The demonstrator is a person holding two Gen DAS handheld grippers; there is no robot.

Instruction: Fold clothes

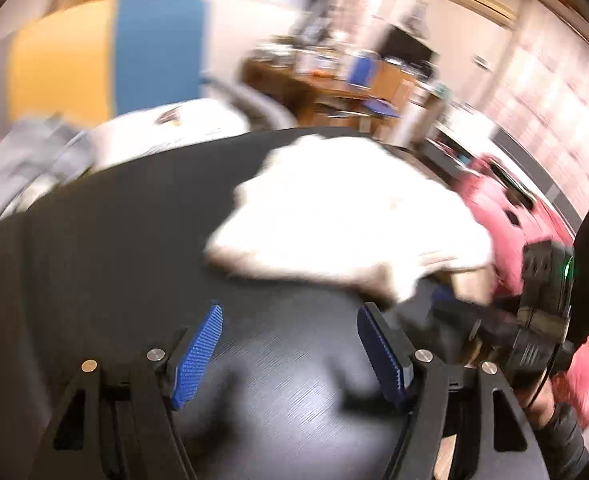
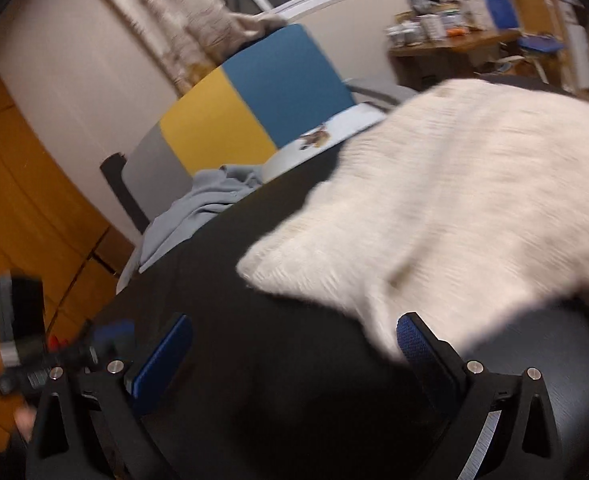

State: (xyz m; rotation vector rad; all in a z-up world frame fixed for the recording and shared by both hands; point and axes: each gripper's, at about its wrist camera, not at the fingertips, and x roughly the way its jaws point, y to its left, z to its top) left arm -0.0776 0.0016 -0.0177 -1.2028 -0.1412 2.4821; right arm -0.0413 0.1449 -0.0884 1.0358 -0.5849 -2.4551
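Status: one garment is on the work surface; folding is in progress, not complete.

The white fleecy garment (image 1: 346, 216) lies on the black table (image 1: 114, 248), in the centre and right of the left wrist view and in the right half of the right wrist view. It sits as a fairly compact heap with one layer over another, which I judge to be a partial fold. Its near edge is ragged and one corner hangs toward the lower centre of the frame. Motion blur hides the seams, so I cannot tell what kind of garment it is.

My left gripper (image 1: 290, 354) stands wide open over bare table, low in its frame, holding nothing. My right gripper (image 2: 294, 360) is also spread wide and empty; its right pad (image 2: 418, 344) sits just at the drooping cloth corner, but nothing is clamped.

Remaining work, as I judge it: square the white piece, then take the pink cloth (image 1: 514, 216) at the right edge of the left view and the pale blue garment (image 2: 198, 204) crumpled at the table's far left side. Both look unfolded.
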